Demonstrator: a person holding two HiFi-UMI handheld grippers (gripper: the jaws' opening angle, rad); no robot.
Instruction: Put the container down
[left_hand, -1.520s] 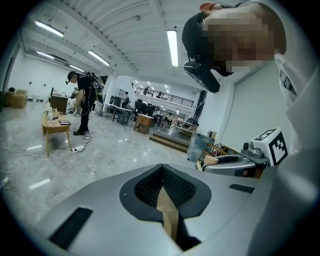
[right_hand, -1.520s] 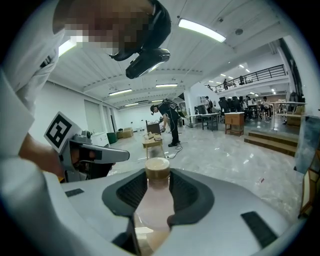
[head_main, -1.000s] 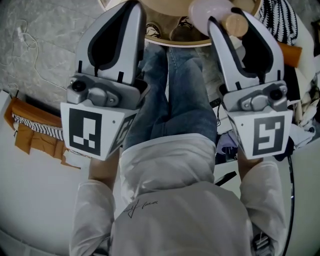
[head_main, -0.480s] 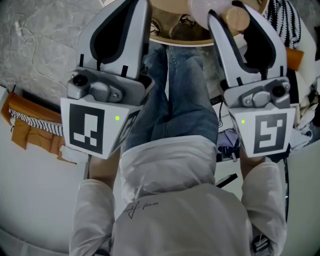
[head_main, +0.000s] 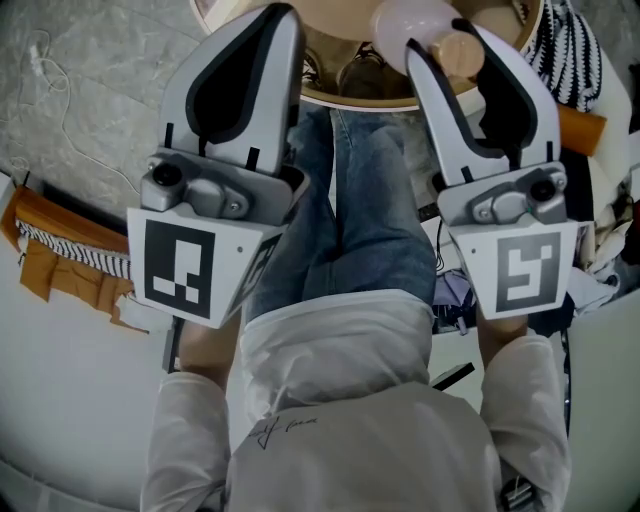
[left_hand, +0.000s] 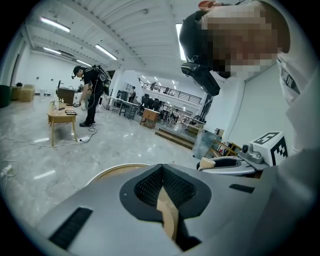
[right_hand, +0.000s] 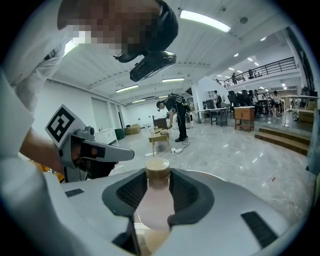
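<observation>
The container (head_main: 412, 18) is a pale pink, translucent bottle with a cork-coloured top (head_main: 460, 50). My right gripper (head_main: 447, 42) is shut on it, over the near edge of a round wooden table (head_main: 350, 97). In the right gripper view the container (right_hand: 156, 202) stands between the black pads, with its top (right_hand: 157, 167) poking up past them. My left gripper (head_main: 268, 25) hovers beside it on the left. Its jaws are closed with nothing in them, and in the left gripper view only a thin sliver of wood shows between the pads (left_hand: 150, 187). The table's rim (left_hand: 112, 172) lies just below.
The person's jeans-clad legs (head_main: 350, 200) fill the space between the grippers. An orange and striped cloth (head_main: 60, 260) lies at the left, and striped fabric (head_main: 560, 45) at the upper right. A cable (head_main: 50, 90) runs over the grey floor. People stand by a small table (left_hand: 62, 117) far off.
Both grippers have drifted slightly. The right one has shifted a little to the left with the container, further over the table. The green lights seen on the marker cubes half a second ago are off.
</observation>
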